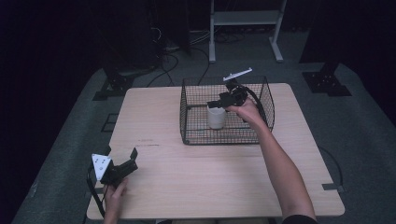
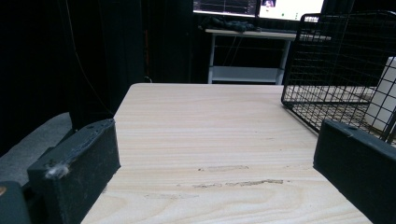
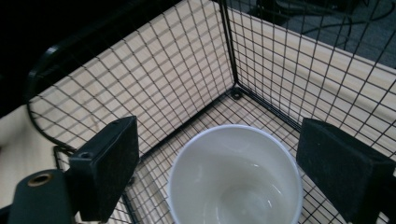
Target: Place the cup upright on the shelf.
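A white cup [image 1: 216, 116] stands upright inside the black wire basket [image 1: 196, 137] at the back middle of the table. My right gripper [image 1: 217, 103] hovers just above the cup, open; in the right gripper view the empty cup [image 3: 233, 177] sits below and between the two spread jaws, not touched by either. My left gripper [image 1: 122, 157] rests low over the table's front left corner, open with nothing between its jaws. In the left gripper view the basket [image 2: 327, 51] and a sliver of the cup [image 2: 384, 93] lie ahead at the right.
The light wooden table [image 1: 187, 182] has bare surface in front of and left of the basket. A white-legged desk [image 1: 245, 18] with screens stands beyond the table. Cables lie on the grey floor [image 1: 60, 140] behind.
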